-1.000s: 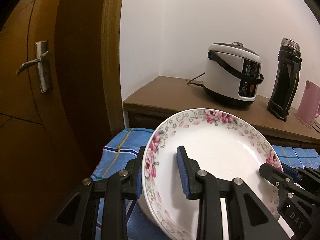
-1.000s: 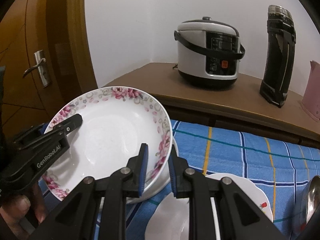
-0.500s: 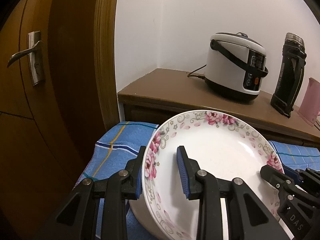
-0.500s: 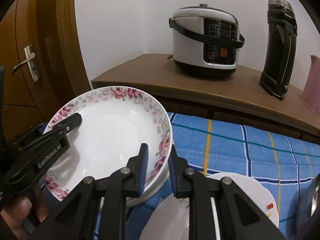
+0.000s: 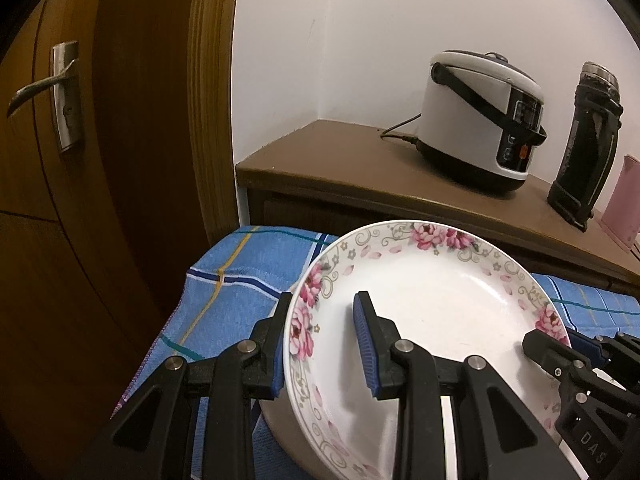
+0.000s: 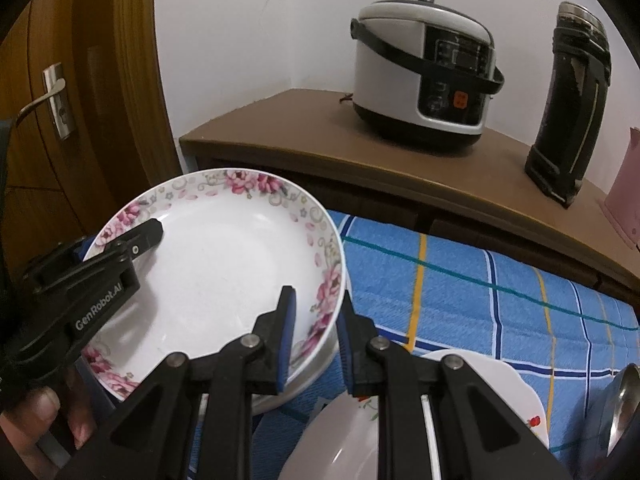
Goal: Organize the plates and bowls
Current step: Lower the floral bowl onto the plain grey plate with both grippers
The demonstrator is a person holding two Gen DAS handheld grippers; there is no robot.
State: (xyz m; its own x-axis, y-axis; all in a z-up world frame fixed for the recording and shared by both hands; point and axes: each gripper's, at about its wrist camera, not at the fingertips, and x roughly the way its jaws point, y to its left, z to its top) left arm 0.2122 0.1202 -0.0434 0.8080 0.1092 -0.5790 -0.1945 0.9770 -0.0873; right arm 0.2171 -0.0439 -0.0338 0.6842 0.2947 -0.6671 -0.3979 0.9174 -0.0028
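Floral-rimmed plate (image 5: pixel 440 312) is held tilted above the blue checked cloth (image 5: pixel 232 300), over another white dish (image 6: pixel 316 372) just beneath. Its left rim is pinched by the left gripper (image 5: pixel 320 340), one pad inside, one outside; the opp. rim is pinched likewise by the right gripper (image 6: pixel 314 332). A white plate w/ small red print (image 6: pixel 516 392) is seen near the right gripper, on the cloth. Behind, a rice cooker (image 6: pixel 424 76) and black flask (image 6: pixel 568 108) are set on a wooden cabinet (image 6: pixel 320 136).
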